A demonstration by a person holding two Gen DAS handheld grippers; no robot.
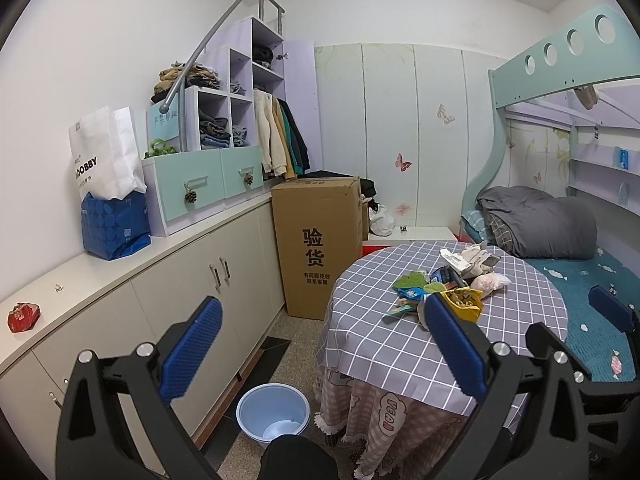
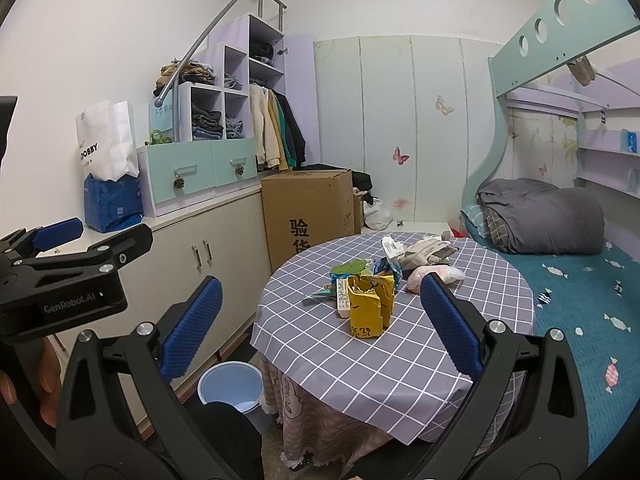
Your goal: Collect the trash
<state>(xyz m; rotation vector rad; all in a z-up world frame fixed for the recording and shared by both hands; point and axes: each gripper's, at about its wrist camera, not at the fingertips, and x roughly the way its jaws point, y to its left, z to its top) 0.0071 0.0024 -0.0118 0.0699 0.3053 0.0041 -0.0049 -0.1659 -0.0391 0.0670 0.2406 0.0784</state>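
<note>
Lying ahead of both spread, empty hand-held grippers (L (image 1: 324,354), R (image 2: 320,330)): trash pile (image 2: 366,298) on table (image 2: 360,368).

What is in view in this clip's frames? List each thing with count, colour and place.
table: one, grey-and-white checked cloth, centre right
trash pile: several wrappers, mixed colours, on the table
yellow bag: one, yellow, standing at the near edge of the pile
bin: one, light blue, on the floor left of the table
cardboard box: one, brown, on the floor behind the table
counter: one, white top, along the left wall
red packet: one, red, near end of the counter
blue bag: one, on the counter, white bag behind it
bunk bed: one, teal mattress, right, grey quilt on it
left gripper: black, blue pads, open
right gripper: same, open
</note>
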